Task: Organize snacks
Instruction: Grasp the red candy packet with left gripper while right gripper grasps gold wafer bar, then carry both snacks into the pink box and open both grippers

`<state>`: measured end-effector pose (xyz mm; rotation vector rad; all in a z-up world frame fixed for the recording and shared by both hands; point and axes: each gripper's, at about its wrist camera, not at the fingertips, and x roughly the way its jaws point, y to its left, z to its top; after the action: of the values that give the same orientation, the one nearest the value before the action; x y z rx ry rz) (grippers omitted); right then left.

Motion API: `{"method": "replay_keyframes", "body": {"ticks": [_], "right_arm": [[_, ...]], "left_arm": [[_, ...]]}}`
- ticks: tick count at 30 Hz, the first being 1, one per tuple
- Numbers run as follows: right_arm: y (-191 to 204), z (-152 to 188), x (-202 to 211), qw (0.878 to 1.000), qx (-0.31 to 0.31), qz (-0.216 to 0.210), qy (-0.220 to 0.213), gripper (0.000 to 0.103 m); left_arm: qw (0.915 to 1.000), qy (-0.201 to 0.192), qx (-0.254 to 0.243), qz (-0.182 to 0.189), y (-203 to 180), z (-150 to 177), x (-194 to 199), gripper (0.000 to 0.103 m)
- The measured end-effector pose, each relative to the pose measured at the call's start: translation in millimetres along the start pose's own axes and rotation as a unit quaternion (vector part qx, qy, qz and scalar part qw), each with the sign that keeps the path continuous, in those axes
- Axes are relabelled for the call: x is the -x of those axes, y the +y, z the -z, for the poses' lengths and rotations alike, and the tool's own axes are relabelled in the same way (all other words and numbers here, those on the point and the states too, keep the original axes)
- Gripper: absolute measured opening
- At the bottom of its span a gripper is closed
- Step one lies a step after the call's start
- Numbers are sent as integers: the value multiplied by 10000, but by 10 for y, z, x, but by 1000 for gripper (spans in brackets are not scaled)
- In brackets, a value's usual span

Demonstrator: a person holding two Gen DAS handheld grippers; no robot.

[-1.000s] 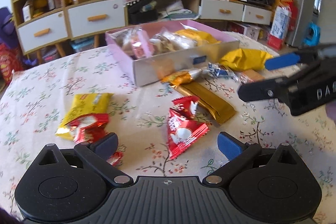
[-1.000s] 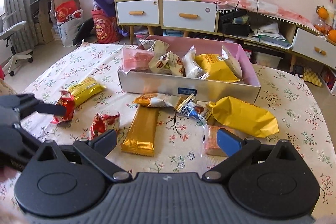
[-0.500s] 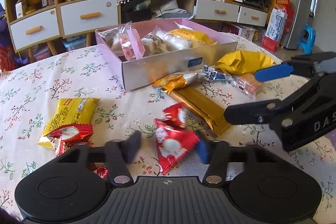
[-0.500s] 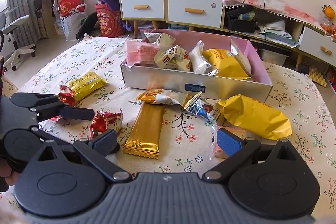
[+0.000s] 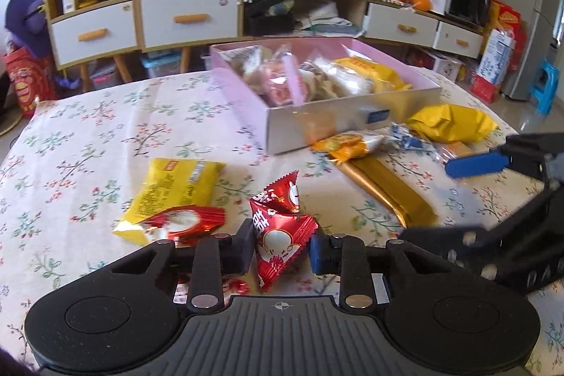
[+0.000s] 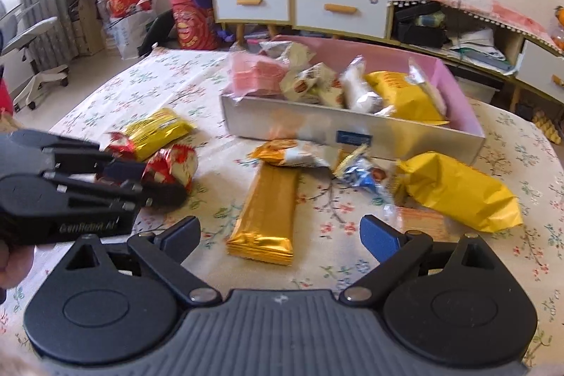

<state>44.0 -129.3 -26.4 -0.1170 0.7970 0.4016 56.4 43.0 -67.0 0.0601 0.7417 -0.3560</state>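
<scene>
Closing on the red foil triangular snack packet [image 5: 282,235], the left gripper's [image 5: 282,251] jaws now pinch its sides; the pink-lined cardboard box [image 5: 352,115] lies ahead toward the bench's far edge, while the right gripper [image 6: 280,235] gapes empty.

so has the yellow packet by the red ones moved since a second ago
No. The yellow packet lies on the same flower prints of the tablecloth, its near end under a red packet as before.
</scene>
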Motion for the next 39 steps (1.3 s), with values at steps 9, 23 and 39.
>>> {"method": "replay_keyframes", "body": {"ticks": [9, 23, 39], "right_arm": [[113, 12, -192, 9993, 255, 66, 253, 88], [128, -82, -235, 9994, 256, 207, 140, 53], [181, -196, -98, 9994, 326, -129, 76, 25]], "left_arm": [[9999, 65, 46, -70, 49, 1, -13, 27], [9999, 108, 67, -81, 58, -4, -17, 28], [9998, 123, 138, -68, 33, -41, 4, 28]]}}
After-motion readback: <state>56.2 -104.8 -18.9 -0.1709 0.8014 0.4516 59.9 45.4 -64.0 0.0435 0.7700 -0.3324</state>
